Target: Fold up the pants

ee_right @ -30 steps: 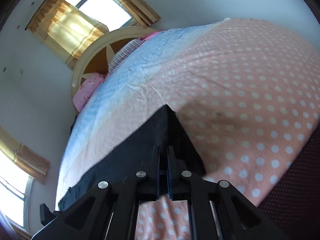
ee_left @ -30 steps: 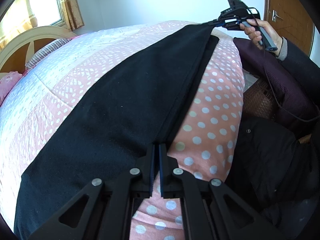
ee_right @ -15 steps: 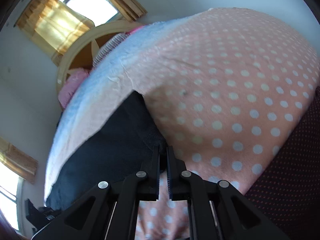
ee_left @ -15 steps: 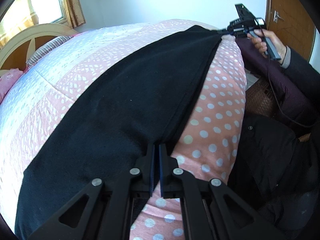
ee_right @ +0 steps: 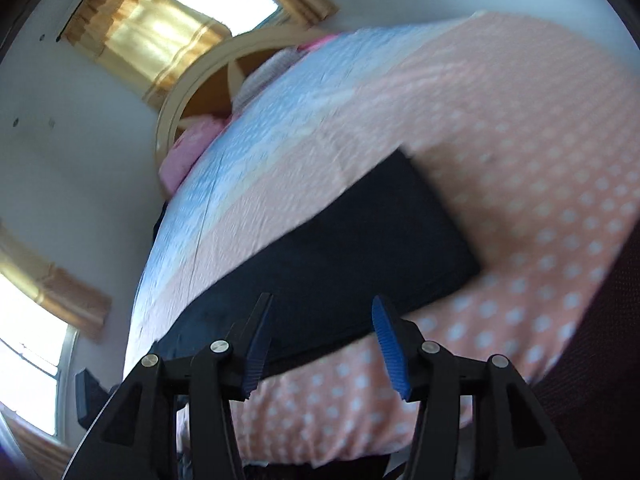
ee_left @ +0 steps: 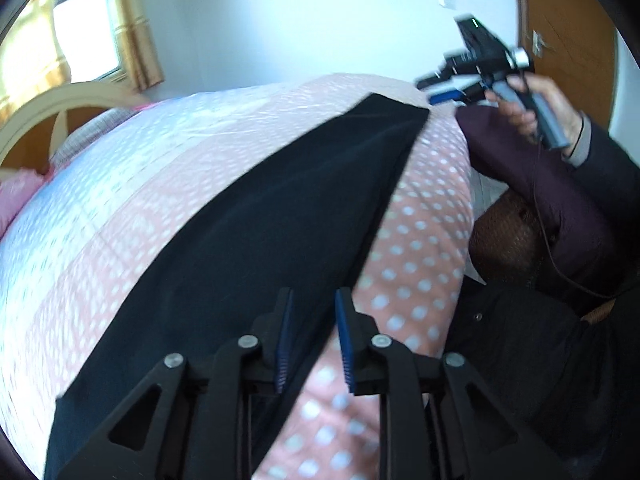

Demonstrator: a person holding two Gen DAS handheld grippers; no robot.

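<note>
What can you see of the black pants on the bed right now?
The pants are plain black soft cloth, lying flat in a long, smooth strip along the near side of the polka-dot bedspread, legs apparently laid one over the other. Both hand-held grippers have just been opening: the left hand-held gripper straddles the near edge without pinching it, and the right hand-held gripper is clear of the squared end.

My left gripper point(ee_left: 312, 332), black with blue ribbed pads, points downward, and its jaws have just been opening to a narrow gap with nothing pressed between them. My right gripper point(ee_right: 320, 344) of the same build has just been opening too and stands wider, gripping nothing. My right hand point(ee_left: 536, 108), in a dark sleeve, holds its handle raised.
</note>
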